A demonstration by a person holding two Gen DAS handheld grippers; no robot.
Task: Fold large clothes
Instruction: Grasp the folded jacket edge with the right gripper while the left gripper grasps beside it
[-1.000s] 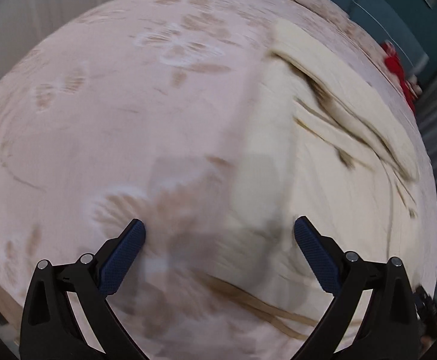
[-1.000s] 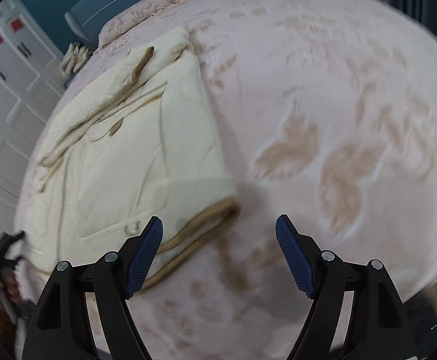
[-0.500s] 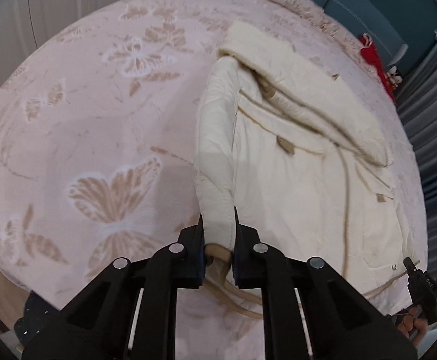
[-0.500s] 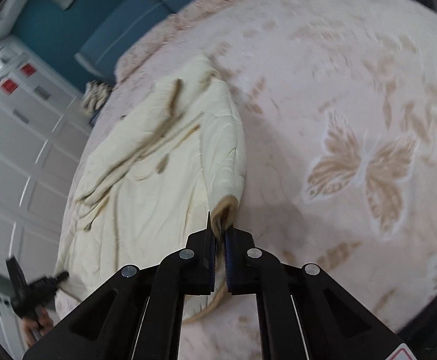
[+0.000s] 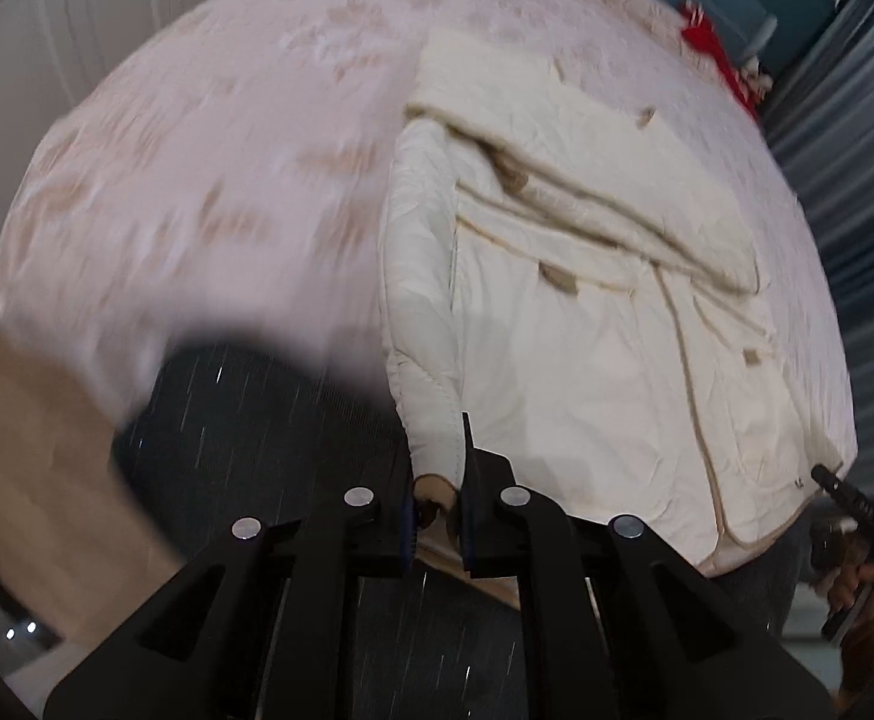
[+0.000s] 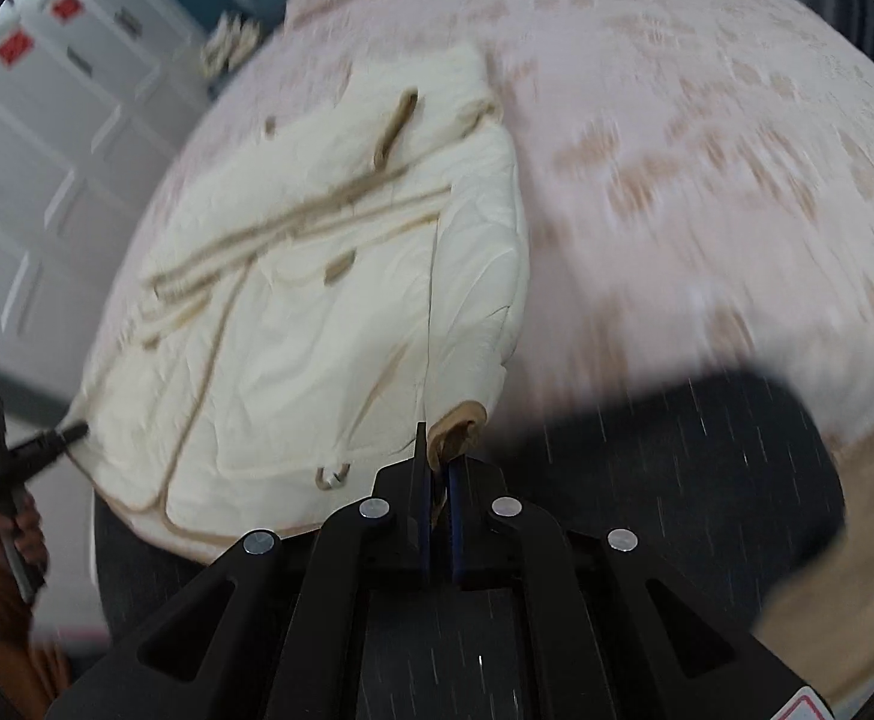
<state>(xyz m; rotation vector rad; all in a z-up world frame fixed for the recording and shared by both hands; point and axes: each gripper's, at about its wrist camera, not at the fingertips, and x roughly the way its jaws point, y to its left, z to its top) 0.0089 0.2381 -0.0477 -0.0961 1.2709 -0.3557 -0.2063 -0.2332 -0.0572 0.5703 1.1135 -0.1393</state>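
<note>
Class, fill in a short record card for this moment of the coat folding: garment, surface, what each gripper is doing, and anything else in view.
garment: cream coat with tan trim, lying mostly flat
surface: pink bedspread with a butterfly pattern
left gripper: shut on a corner of the coat hem
right gripper: shut on a tan-trimmed corner of the coat
background: red item at the far edge of the bed; white cabinets

Both wrist views overlook bed [image 5: 209, 192]; sharing coat [image 6: 293, 324].
</note>
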